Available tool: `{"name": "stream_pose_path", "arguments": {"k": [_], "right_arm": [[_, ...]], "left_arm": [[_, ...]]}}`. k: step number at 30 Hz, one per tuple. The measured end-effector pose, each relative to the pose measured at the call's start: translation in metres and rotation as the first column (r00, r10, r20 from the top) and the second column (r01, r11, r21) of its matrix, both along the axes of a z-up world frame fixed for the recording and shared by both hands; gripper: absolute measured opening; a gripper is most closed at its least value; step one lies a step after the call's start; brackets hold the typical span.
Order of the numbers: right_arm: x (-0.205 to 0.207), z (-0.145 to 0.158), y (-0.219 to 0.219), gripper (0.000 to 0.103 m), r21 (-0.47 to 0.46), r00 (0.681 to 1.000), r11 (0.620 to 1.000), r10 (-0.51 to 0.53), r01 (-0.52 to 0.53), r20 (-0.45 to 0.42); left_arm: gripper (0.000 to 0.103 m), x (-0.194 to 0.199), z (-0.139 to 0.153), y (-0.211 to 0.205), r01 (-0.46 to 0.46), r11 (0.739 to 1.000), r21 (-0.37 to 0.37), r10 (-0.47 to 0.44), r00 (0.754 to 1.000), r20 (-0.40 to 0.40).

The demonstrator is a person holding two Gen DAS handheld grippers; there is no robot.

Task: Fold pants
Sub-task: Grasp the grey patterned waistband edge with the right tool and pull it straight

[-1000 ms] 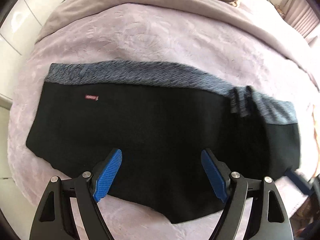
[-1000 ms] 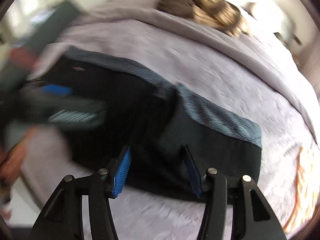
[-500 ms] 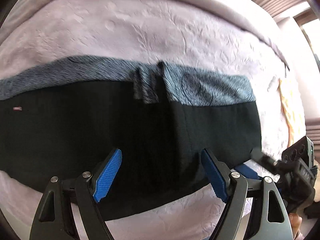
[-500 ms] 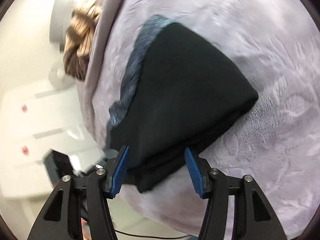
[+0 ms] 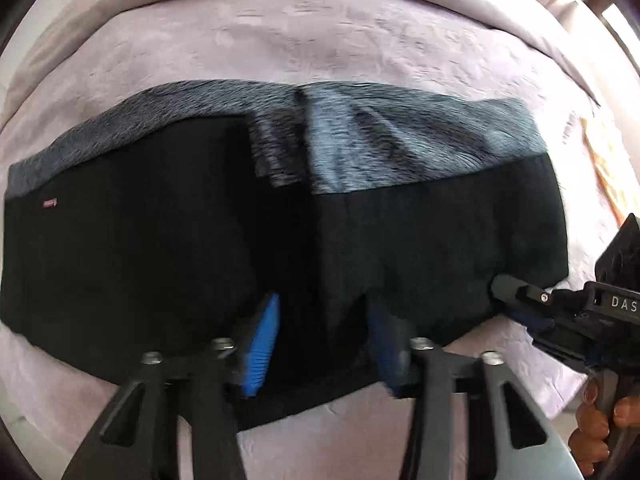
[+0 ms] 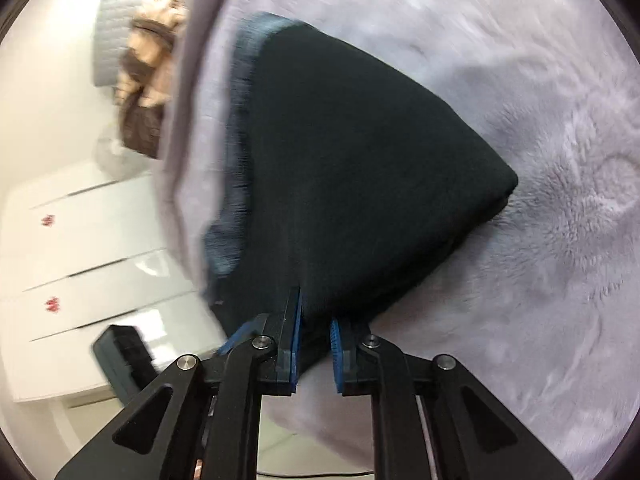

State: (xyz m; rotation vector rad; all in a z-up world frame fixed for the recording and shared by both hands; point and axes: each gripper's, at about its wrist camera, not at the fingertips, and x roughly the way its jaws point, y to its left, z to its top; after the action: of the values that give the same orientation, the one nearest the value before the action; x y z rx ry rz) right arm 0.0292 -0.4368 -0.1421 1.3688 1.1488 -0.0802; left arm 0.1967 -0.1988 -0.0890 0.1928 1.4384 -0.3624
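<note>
You're in a bedroom at home. The surface in front of you is a bed point(image 5: 360, 52) under a plush lilac blanket, with a smoother cover folded across its far side. A brown striped cloth point(image 6: 148, 80) lies bunched at the bed's far end beside a quilted grey headboard point(image 6: 112, 20). White cabinet doors point(image 6: 80, 240) with small red stickers line the wall next to the bed.
</note>
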Motion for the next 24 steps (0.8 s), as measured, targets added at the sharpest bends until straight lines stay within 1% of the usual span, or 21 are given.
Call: {"name": "stream_pose_path", "arguments": {"k": [1,3,4,5,7,8,9,11,13,15,16,18,20,21,22,23,24], "right_arm": [[0.001,-0.009,-0.002,0.013,0.009,1.000,1.000,0.001,-0.001,-0.015],[0.004,-0.007,-0.005,0.016,0.033,1.000,0.999,0.015,-0.015,-0.009],[0.007,0.001,-0.006,0.023,0.025,0.998,0.998,0.057,-0.057,0.003],[0.008,0.009,-0.007,0.035,0.009,0.995,0.995,0.102,-0.102,0.010],[0.012,0.032,-0.008,0.048,-0.033,0.979,0.981,0.192,-0.190,0.063],[0.013,0.048,-0.014,0.049,-0.059,0.967,0.973,0.227,-0.221,0.116],[0.014,0.056,-0.019,0.049,-0.076,0.961,0.971,0.235,-0.226,0.143],[0.020,0.074,-0.043,0.049,-0.144,0.953,0.969,0.226,-0.199,0.201],[0.029,0.077,-0.069,0.049,-0.202,0.959,0.967,0.198,-0.157,0.205],[0.038,0.068,-0.091,0.049,-0.220,0.967,0.966,0.175,-0.133,0.183],[0.051,0.061,-0.100,0.049,-0.228,0.971,0.964,0.175,-0.135,0.166],[0.070,0.043,-0.117,0.049,-0.246,0.973,0.956,0.193,-0.158,0.128],[0.087,0.027,-0.125,0.049,-0.233,0.971,0.955,0.213,-0.184,0.107],[0.094,0.019,-0.127,0.049,-0.206,0.968,0.958,0.224,-0.198,0.111],[0.101,0.008,-0.126,0.049,-0.156,0.965,0.965,0.231,-0.211,0.123],[0.105,-0.004,-0.126,0.046,-0.088,0.964,0.971,0.231,-0.221,0.128],[0.106,-0.010,-0.125,0.043,-0.064,0.966,0.972,0.231,-0.224,0.116]], "left_arm": [[0.068,0.001,0.003,0.001,-0.005,1.000,0.018,0.005,1.000,0.015],[0.069,0.002,0.011,0.005,-0.001,1.000,0.003,0.001,1.000,0.029],[0.069,0.002,0.015,0.007,0.002,1.000,0.008,-0.002,0.999,0.036],[0.069,0.003,0.022,0.010,0.003,1.000,0.014,-0.004,0.999,0.047],[0.069,0.006,0.034,0.013,-0.009,1.000,0.023,0.007,0.997,0.078],[0.069,0.009,0.043,0.013,-0.016,1.000,0.025,0.013,0.995,0.100],[0.069,0.013,0.051,0.011,-0.019,1.000,0.021,0.017,0.993,0.120],[0.069,0.019,0.060,0.002,-0.018,1.000,0.008,0.016,0.989,0.145],[0.069,0.032,0.064,-0.021,-0.002,1.000,-0.003,0.002,0.989,0.151],[0.069,0.038,0.058,-0.048,0.014,1.000,-0.006,-0.013,0.988,0.155],[0.069,0.041,0.055,-0.055,0.022,1.000,-0.004,-0.021,0.987,0.158],[0.069,0.048,0.046,-0.070,0.033,0.999,-0.006,-0.032,0.988,0.151],[0.069,0.049,0.038,-0.076,0.039,0.999,-0.017,-0.036,0.991,0.131],[0.069,0.049,0.034,-0.076,0.040,0.999,-0.013,-0.038,0.991,0.128],[0.069,0.049,0.029,-0.079,0.040,0.999,0.002,-0.040,0.991,0.125],[0.069,0.050,0.022,-0.082,0.040,0.999,0.021,-0.043,0.991,0.127],[0.069,0.053,0.017,-0.085,0.041,0.999,0.030,-0.045,0.990,0.131]]}}
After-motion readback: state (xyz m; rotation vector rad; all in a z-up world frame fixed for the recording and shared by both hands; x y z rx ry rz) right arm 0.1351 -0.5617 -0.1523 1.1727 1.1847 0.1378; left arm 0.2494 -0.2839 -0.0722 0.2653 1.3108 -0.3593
